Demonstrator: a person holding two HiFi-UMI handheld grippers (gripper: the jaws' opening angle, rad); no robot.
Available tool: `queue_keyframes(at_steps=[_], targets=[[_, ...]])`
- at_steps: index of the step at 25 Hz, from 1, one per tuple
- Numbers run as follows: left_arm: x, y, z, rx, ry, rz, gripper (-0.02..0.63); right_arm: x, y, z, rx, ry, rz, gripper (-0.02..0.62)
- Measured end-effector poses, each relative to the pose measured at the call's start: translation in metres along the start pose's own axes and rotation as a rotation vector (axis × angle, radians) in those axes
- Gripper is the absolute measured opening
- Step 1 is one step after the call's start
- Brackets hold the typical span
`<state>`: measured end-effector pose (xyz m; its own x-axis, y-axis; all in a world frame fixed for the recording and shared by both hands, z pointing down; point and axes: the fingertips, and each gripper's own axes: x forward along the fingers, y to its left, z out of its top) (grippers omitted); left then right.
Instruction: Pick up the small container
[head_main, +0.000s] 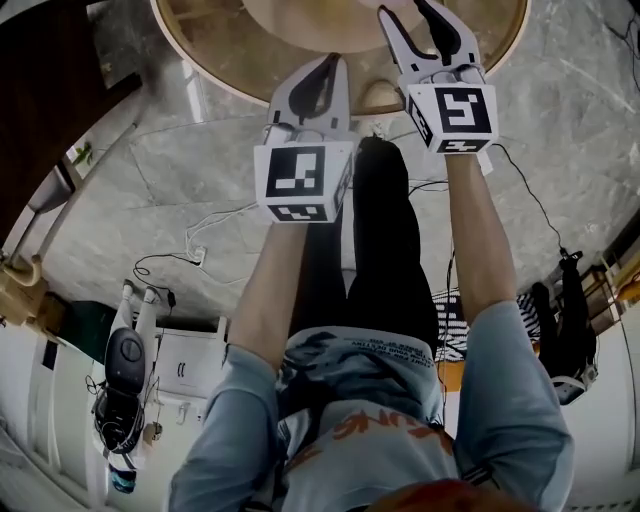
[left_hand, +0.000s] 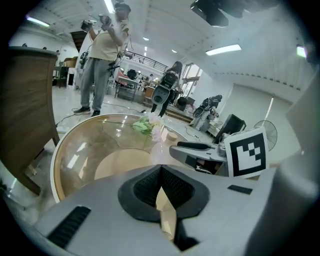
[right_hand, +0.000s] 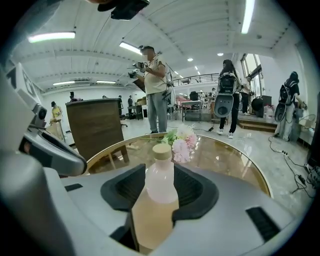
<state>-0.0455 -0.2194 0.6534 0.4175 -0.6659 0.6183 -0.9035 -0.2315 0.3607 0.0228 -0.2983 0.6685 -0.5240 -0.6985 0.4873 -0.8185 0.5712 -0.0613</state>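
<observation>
Container (right_hand: 161, 180) pale pink w/ tan cap, flowers (right_hand: 183, 142) pink & green, right gripper (right_hand: 161, 175) grey w/ blk pads (right_hand: 126, 192).

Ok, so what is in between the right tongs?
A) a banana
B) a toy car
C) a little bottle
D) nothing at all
C: in the right gripper view a little bottle stands between the right tongs, which are open on either side of it.

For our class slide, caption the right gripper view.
Small capped bottle between the right gripper's open jaws; flowers behind on glass table.
</observation>
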Motion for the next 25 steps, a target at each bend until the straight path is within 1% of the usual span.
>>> queue_keyframes(at_steps=[3, 5, 8, 11, 15, 25], targets=[[0.0, 0.008, 0.001, -0.031, -0.007, 0.028, 0.024, 0.01, 0.002, 0.005, -0.002, -0.008, -0.002, 0.172], [0.002, 0.008, 0.0, -0.041, -0.011, 0.033, 0.023, 0.012, -0.002, 0.009, -0.01, -0.02, -0.023, 0.16], [0.006, 0.005, -0.001, -0.04, -0.008, 0.026, 0.023, 0.016, -0.008, 0.011, -0.023, -0.023, -0.047, 0.152], [0.007, 0.006, -0.004, -0.04, 0.01, 0.023, 0.024, 0.023, -0.009, 0.008, -0.029, -0.017, -0.05, 0.152], [0.009, 0.008, 0.002, -0.05, -0.009, 0.028, 0.023, 0.027, -0.01, 0.011, -0.035, -0.025, -0.053, 0.161], [0.015, 0.01, 0.003, -0.037, -0.009, 0.028, 0.023, 0.031, -0.01, 0.013, -0.023, -0.052, -0.088, 0.164]])
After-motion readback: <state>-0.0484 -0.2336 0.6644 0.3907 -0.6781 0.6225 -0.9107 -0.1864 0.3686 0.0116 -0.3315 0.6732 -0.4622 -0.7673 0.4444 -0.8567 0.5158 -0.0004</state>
